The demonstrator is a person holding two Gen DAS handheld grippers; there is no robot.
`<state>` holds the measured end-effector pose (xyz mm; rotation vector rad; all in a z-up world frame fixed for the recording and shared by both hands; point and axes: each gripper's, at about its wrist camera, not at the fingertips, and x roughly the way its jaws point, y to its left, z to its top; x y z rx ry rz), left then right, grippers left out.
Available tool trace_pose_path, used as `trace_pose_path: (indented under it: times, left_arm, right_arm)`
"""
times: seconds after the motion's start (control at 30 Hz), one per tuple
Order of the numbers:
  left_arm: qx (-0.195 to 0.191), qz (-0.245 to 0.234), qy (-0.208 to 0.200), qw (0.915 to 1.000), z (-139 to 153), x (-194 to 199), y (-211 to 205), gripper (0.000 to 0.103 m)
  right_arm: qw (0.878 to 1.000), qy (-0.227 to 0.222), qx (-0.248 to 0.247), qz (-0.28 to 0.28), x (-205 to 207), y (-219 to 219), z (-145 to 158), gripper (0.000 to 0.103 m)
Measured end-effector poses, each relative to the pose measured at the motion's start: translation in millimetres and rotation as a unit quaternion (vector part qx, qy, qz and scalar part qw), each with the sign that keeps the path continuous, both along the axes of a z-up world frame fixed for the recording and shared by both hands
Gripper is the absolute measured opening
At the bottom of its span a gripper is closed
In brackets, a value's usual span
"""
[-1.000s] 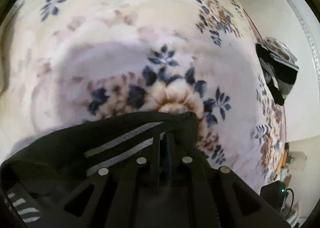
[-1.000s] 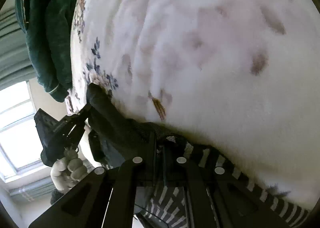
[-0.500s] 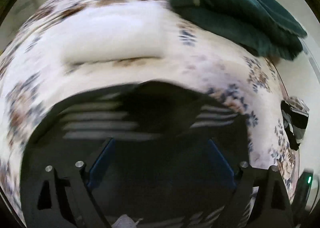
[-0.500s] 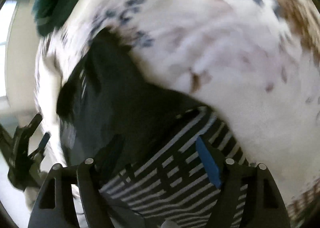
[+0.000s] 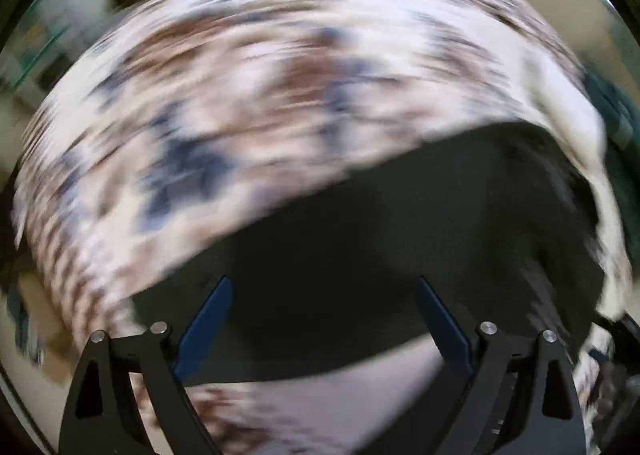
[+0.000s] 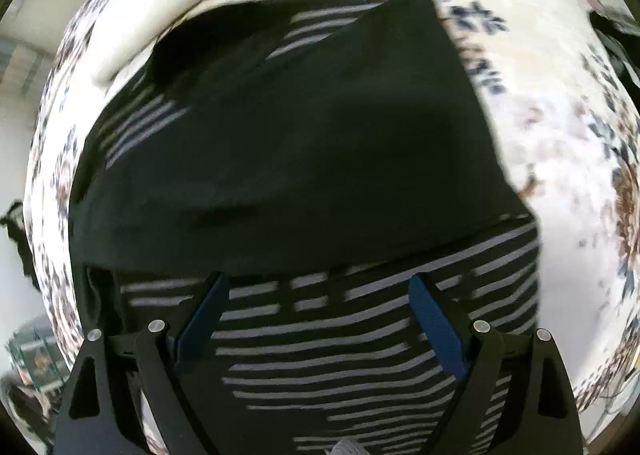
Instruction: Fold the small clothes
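Observation:
A black garment with white stripes (image 6: 288, 143) lies on the floral blanket (image 6: 560, 143), its plain black part folded over the striped part (image 6: 340, 343). My right gripper (image 6: 318, 319) is open and empty above the striped part. In the blurred left wrist view the same garment (image 5: 400, 247) shows as a dark patch on the blanket (image 5: 240, 95). My left gripper (image 5: 322, 319) is open and empty over its near edge.
A white pillow (image 6: 156, 7) lies at the far left of the bed. Another dark striped item (image 6: 616, 43) sits at the bed's right edge. The left wrist view is heavily motion-blurred.
Both grippers have opened and let go of the garment, which now lies folded on the blanket. Both have pulled back, and the left one is swinging fast.

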<state>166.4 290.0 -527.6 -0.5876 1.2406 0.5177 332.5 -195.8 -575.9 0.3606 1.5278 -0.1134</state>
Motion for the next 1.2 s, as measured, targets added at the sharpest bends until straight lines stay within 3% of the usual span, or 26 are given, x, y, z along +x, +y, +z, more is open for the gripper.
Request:
trace_pose_path:
  times: [0.07, 0.13, 0.23, 0.27, 0.33, 0.37, 0.53, 0.6, 0.77, 0.93, 1.03, 1.07, 1.13, 1.2]
  left_arm:
    - [0.004, 0.051, 0.019, 0.9985, -19, -34, 27, 0.093]
    - [-0.016, 0.1, 0.044, 0.9939, -46, -63, 55, 0.091]
    - [-0.094, 0.145, 0.024, 0.9848, -82, -88, 78, 0.09]
    - [-0.094, 0.144, 0.014, 0.9851, -83, -87, 78, 0.085]
    - [-0.068, 0.113, -0.002, 0.9913, -77, -79, 75, 0.046]
    - [-0.059, 0.102, -0.007, 0.993, -73, -76, 75, 0.002]
    - [-0.024, 0.086, -0.081, 0.9926, -18, -57, 104, 0.003]
    - [-0.008, 0.092, -0.122, 0.9882, 11, -42, 131, 0.003]
    - [0.013, 0.099, -0.19, 0.9767, 54, 7, 208, 0.003]
    - [0.018, 0.103, -0.183, 0.9774, 40, 55, 266, 0.004]
    - [-0.009, 0.136, -0.162, 0.9773, 15, 67, 292, 0.006]
    - [-0.032, 0.158, -0.15, 0.9754, 5, 64, 300, 0.008]
    - [-0.069, 0.192, -0.152, 0.967, -9, 50, 305, 0.024]
    - [-0.111, 0.218, -0.174, 0.9538, -16, 28, 297, 0.064]
  right_arm:
    - [1.0, 0.009, 0.0, 0.018, -3, 18, -5, 0.093]
    - [0.999, 0.015, -0.012, 0.037, -6, 37, -9, 0.093]
    - [0.998, 0.026, -0.021, 0.062, -12, 61, -19, 0.093]
    - [0.997, 0.029, -0.023, 0.065, -14, 68, -22, 0.093]
    - [0.997, 0.036, -0.027, 0.066, -14, 78, -28, 0.093]
    - [0.997, 0.038, -0.031, 0.066, -15, 82, -30, 0.093]
    - [0.997, 0.033, -0.049, 0.058, -15, 91, -31, 0.093]
    - [0.997, 0.032, -0.047, 0.048, -16, 92, -28, 0.093]
    - [0.999, 0.015, -0.037, 0.033, -4, 109, -19, 0.093]
    - [1.0, 0.0, -0.014, 0.017, 7, 126, -10, 0.093]
    - [1.0, -0.011, -0.018, 0.008, 13, 138, -10, 0.093]
    - [1.0, -0.014, -0.02, 0.003, 13, 141, -10, 0.093]
    - [1.0, -0.016, -0.022, -0.004, 12, 149, -12, 0.093]
    - [1.0, -0.017, -0.014, -0.008, 11, 153, -12, 0.093]
